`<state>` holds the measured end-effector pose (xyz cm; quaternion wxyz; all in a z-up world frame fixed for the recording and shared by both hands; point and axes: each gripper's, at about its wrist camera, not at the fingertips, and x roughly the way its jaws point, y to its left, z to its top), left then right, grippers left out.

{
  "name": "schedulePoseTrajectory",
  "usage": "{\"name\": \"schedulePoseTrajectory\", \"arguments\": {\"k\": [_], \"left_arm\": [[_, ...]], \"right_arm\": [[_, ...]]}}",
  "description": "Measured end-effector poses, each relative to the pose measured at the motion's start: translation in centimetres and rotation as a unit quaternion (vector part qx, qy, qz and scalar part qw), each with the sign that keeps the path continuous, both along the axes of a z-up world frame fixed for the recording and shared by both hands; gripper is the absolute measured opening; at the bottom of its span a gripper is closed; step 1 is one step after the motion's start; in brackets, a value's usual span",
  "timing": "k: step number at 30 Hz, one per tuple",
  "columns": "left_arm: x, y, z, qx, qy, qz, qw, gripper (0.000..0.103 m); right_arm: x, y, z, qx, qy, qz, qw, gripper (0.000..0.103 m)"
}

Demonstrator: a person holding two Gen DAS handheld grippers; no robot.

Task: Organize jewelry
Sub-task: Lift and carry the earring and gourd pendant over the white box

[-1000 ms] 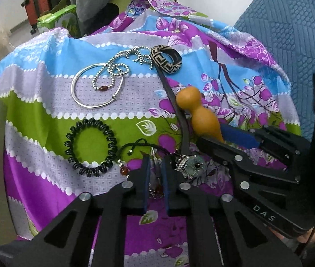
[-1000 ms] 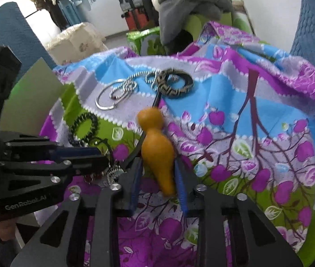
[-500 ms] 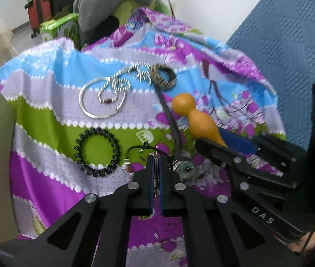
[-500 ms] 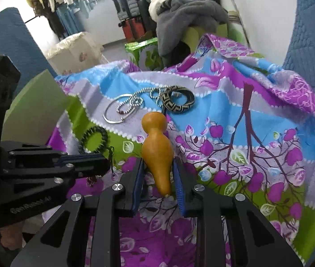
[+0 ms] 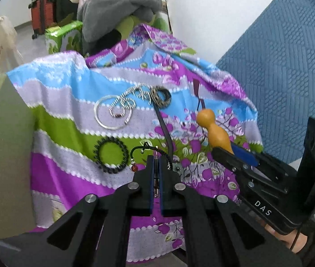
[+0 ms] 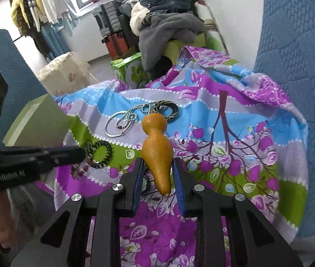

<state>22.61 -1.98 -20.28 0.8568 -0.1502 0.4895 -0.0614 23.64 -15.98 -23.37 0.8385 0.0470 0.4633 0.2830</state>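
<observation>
Jewelry pieces lie scattered on a bright floral cloth (image 5: 64, 102) of purple, blue, green and lilac bands, draped over a raised surface.

The right gripper (image 6: 158, 173) holds a smooth, orange-brown gourd-shaped wooden pendant (image 6: 156, 149). Its blue-padded jaws stand fairly narrow, pressed on the pendant's tapered lower end, so the rounded head sticks up and forward, clear of the cloth.

The left gripper (image 5: 156, 166) is fully closed. A thin metal fitting shows pinched between its blue pads, at the near end of a black cord necklace (image 5: 165, 131). A small round metal charm (image 5: 176, 168) and an orange-red bead (image 5: 134, 168) hang close by; whether they belong to this necklace I cannot tell.

The black cord runs away from the left gripper, across the cloth, to a flat black ring patterned in cream (image 5: 160, 96) at the far side. Gripping both the pendant and the cord end probably keeps the necklace from tangling while it is lifted as one piece.

Left of the cord lie a thin silver hoop (image 5: 113, 115) with a silver ball chain (image 5: 130, 99) looped over it, and nearer, a black beaded bracelet (image 5: 110, 155) lying flat in a circle. These appear untouched and not yet sorted.

A pale green box (image 6: 39, 122) stands just beyond the cloth's left edge, perhaps a destination.
</observation>
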Motion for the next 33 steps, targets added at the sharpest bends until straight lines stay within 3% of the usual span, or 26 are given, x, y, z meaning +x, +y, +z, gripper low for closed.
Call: {"name": "schedulePoseTrajectory", "arguments": {"k": [20, 33], "left_arm": [[-4.3, 5.4, 9.8, -0.007, -0.089, 0.04, 0.9952, 0.003], [-6.5, 11.5, 13.8, 0.014, -0.123, 0.081, 0.9891, 0.003]], "right_arm": [[-1.6, 2.3, 11.0, 0.03, -0.06, -0.011, 0.998, 0.024], [-1.5, 8.7, 16.8, 0.055, -0.091, 0.033, 0.994, 0.024]]}}
